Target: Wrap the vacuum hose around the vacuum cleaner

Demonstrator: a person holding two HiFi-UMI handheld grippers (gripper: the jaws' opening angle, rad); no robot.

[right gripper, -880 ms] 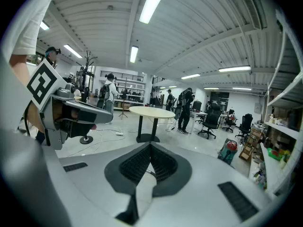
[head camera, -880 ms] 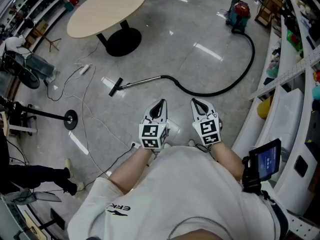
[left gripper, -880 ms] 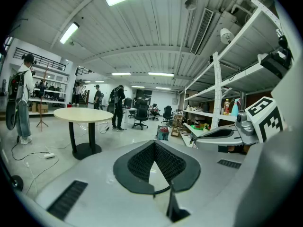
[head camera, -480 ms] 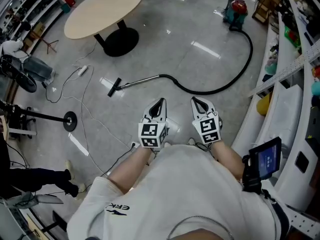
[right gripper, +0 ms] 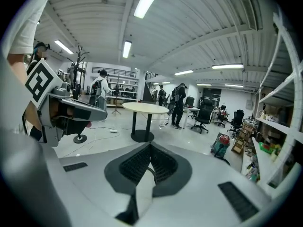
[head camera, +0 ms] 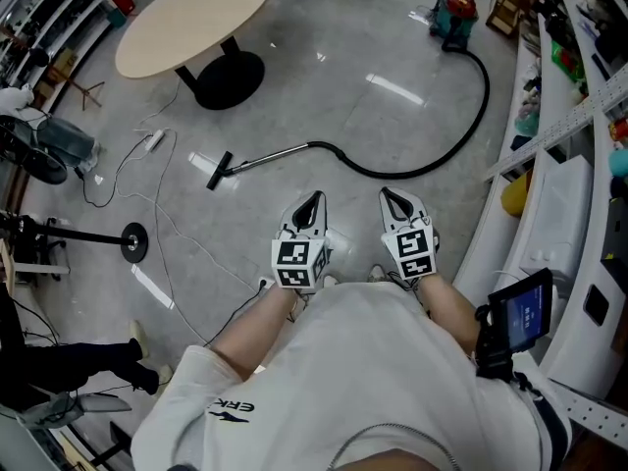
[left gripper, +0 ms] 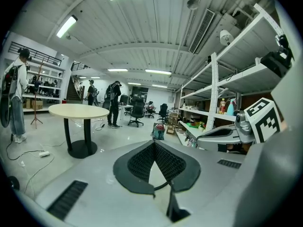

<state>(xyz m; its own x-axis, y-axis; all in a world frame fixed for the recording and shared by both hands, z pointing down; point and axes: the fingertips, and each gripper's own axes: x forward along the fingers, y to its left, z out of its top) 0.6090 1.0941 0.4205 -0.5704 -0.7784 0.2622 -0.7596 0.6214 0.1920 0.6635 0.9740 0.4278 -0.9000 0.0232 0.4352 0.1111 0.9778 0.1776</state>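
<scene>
Head view: left gripper [head camera: 312, 200] and right gripper [head camera: 392, 194] side by side, both clenched, empty. Only legible print: "ERK", upside down on the shirt [head camera: 294, 391]. Vacuum [head camera: 453, 13] far ahead-right of the right gripper; hose [head camera: 402, 176] arcs back over the floor, near both tips. Table [head camera: 191, 18] ahead-left, power strip [head camera: 155, 141] left.
Left gripper view: jaws together, nothing between. Vacuum dead ahead, shelves [left gripper: 222, 93] right.
Right gripper view: jaws together, empty. Vacuum ahead-right, table ahead, people [right gripper: 179, 103] beyond.

Loose curved vacuum hose [head camera: 392, 176] from vacuum cleaner [head camera: 453, 16]
</scene>
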